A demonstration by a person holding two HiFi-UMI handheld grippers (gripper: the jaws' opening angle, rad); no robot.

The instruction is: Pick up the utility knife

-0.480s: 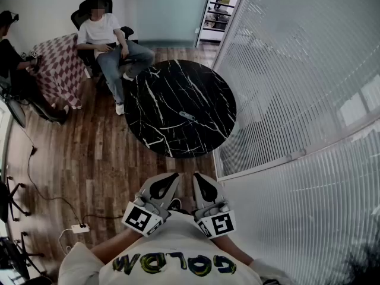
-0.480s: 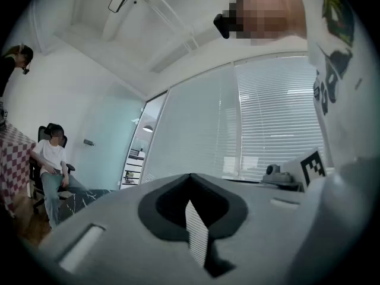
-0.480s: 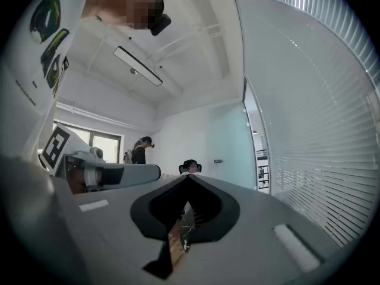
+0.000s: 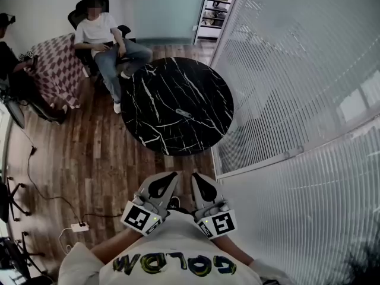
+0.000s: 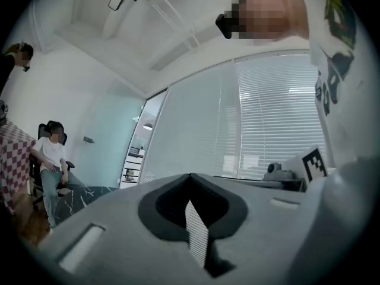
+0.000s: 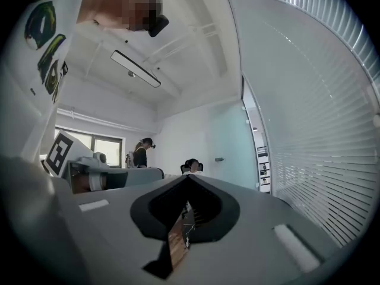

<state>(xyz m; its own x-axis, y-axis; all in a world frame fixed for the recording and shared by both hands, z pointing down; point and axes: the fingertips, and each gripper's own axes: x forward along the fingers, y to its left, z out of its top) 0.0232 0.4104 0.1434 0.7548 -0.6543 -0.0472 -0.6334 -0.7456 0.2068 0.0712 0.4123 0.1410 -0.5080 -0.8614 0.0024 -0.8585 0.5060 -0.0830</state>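
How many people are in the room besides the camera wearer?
2: a person in white seated in the chair beyond the table, a person in dark clothes at the left edge. Others may be hidden.

Soft daylight, dim corners, fisheye-warped edges

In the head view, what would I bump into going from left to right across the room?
Person in black → checkered cloth → seated person in white → utility knife → window blinds

A utility knife lies near the middle of the round black desk. The left gripper and right gripper sit side by side over the wooden floor, well apart from the desk.
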